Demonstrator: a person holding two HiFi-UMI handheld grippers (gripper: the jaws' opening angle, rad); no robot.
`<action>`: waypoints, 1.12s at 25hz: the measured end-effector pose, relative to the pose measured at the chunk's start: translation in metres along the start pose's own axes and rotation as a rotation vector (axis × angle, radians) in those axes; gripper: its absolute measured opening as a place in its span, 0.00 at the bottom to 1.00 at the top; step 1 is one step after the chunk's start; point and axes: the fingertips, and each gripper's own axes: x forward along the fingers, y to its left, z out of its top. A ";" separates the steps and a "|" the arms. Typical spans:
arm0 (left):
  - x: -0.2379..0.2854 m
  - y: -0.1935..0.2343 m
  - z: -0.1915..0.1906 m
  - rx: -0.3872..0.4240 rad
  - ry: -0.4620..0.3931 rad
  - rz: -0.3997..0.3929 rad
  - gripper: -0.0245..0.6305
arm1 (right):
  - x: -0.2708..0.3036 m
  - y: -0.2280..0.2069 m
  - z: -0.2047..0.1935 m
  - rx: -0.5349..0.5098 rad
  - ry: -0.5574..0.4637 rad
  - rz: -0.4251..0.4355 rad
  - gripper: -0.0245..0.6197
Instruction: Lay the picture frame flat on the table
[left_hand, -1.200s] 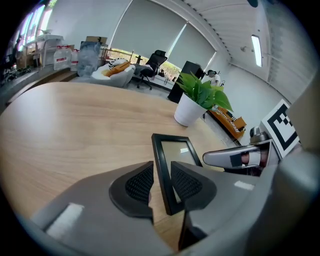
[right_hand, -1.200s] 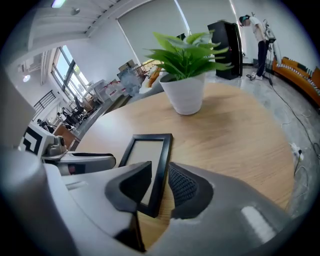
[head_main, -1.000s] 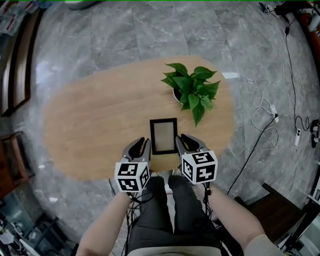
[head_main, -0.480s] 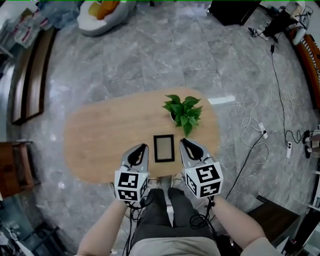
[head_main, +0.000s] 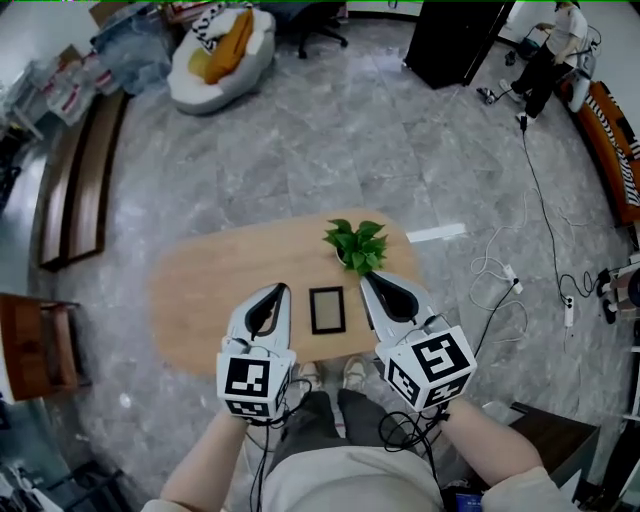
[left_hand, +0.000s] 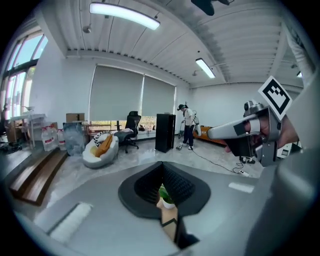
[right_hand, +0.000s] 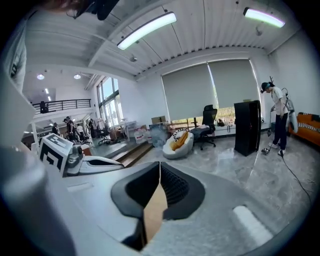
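A black picture frame (head_main: 327, 309) lies flat on the oval wooden table (head_main: 215, 300), near its front edge, far below both grippers. My left gripper (head_main: 274, 295) hangs in the air to the frame's left, shut, with nothing in it. My right gripper (head_main: 370, 284) hangs to the frame's right; its jaws are closing, tips almost together, nothing between them. In the left gripper view the left gripper (left_hand: 161, 167) shows its pads met, and a strip of table and plant shows below them. The right gripper view has the right gripper (right_hand: 160, 167) over bare wood (right_hand: 152, 215).
A potted green plant (head_main: 356, 245) stands on the table just behind the frame. Grey stone floor surrounds the table. Cables (head_main: 515, 275) trail to the right. A white beanbag (head_main: 222, 45), a black cabinet (head_main: 455, 40) and a standing person (head_main: 548, 50) are far back.
Both grippers have lifted away from the frame's sides and their jaws have come together. The view has risen, so the table looks smaller. The frame stays flat.
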 end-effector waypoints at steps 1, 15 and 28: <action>-0.007 -0.001 0.015 0.013 -0.026 0.003 0.07 | -0.006 0.004 0.014 -0.008 -0.026 0.003 0.05; -0.110 -0.046 0.164 0.278 -0.314 0.019 0.07 | -0.109 0.059 0.150 -0.123 -0.311 0.017 0.05; -0.165 -0.071 0.190 0.392 -0.429 0.011 0.07 | -0.177 0.099 0.177 -0.328 -0.424 -0.007 0.04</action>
